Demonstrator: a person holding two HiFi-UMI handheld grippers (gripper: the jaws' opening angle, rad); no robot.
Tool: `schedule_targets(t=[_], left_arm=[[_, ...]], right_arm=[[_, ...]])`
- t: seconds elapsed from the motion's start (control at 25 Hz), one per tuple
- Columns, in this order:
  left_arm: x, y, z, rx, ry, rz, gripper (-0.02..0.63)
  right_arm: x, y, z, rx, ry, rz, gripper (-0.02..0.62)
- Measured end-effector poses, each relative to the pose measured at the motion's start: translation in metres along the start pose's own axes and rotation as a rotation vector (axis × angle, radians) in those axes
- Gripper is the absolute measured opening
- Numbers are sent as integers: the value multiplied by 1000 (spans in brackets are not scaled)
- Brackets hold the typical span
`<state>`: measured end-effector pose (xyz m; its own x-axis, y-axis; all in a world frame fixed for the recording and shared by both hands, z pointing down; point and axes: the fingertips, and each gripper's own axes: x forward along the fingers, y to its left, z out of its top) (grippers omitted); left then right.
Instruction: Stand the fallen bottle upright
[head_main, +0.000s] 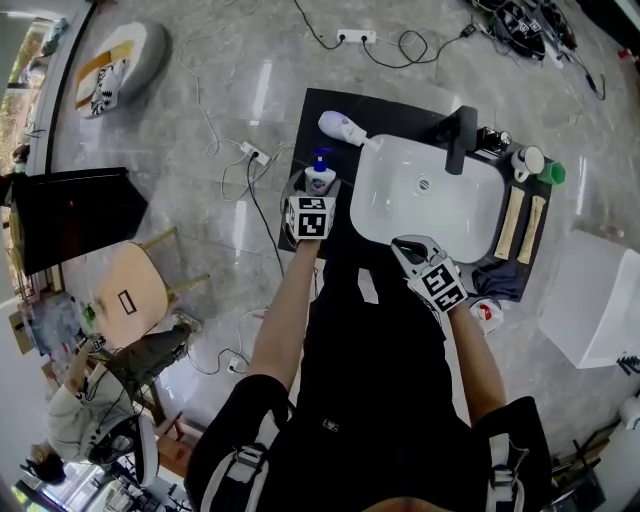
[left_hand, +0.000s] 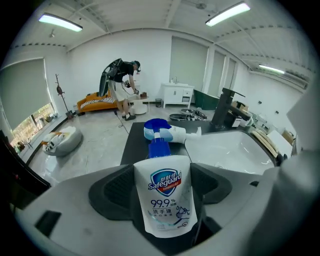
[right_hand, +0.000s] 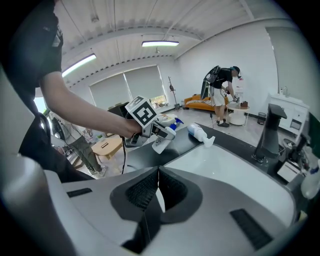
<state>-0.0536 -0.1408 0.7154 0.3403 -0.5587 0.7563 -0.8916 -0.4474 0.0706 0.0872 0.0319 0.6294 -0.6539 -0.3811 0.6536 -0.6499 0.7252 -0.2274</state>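
A white Safeguard soap bottle (left_hand: 165, 200) with a blue pump sits lengthwise between the jaws of my left gripper (left_hand: 162, 175), which is shut on it. Its pump end points away from the gripper. In the head view this bottle (head_main: 320, 180) is at the left end of the black counter (head_main: 300, 235), held by the left gripper (head_main: 318, 197). A second white bottle (head_main: 345, 128) lies on its side at the counter's far left corner, also seen as the lying bottle (left_hand: 167, 132). My right gripper (head_main: 412, 247) hangs shut and empty over the sink's near rim, as the right gripper (right_hand: 157, 172) shows.
The white sink (head_main: 385, 215) fills the counter's middle, with a black faucet (head_main: 460, 140) at its far side. A cup (head_main: 528, 160), a green item (head_main: 553, 173), two wooden pieces (head_main: 524, 225) and a dark cloth (head_main: 500, 280) are at the right end. Cables and a power strip (head_main: 254, 153) lie on the floor.
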Motion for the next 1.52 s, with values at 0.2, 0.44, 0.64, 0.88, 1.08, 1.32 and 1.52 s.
schedule_targets(t=[0.2,0.44,0.64,0.88,1.08,1.32,1.52], left_arm=[[-19,7,17,16,-128,23,341],[-36,3,11,60,-254,36,341],[-47,0,1,67,-315,48,341],[-62,1,-9,52,-378,76,341],[-72,-2,-17,99,-418,97,341],[-84,-3,-29,110,-454,122,341],[-86,-7,-42,129,-435,129,341]], right_arm=[[6,6,1,-8,7,15,60],[10,11,-4,-20,24,31,60],[13,14,-8,-35,40,45,60],[15,19,-9,-61,58,70,60],[18,24,-12,-82,81,89,60],[20,28,-15,-100,94,102,60],[24,37,-17,-118,100,122,60]])
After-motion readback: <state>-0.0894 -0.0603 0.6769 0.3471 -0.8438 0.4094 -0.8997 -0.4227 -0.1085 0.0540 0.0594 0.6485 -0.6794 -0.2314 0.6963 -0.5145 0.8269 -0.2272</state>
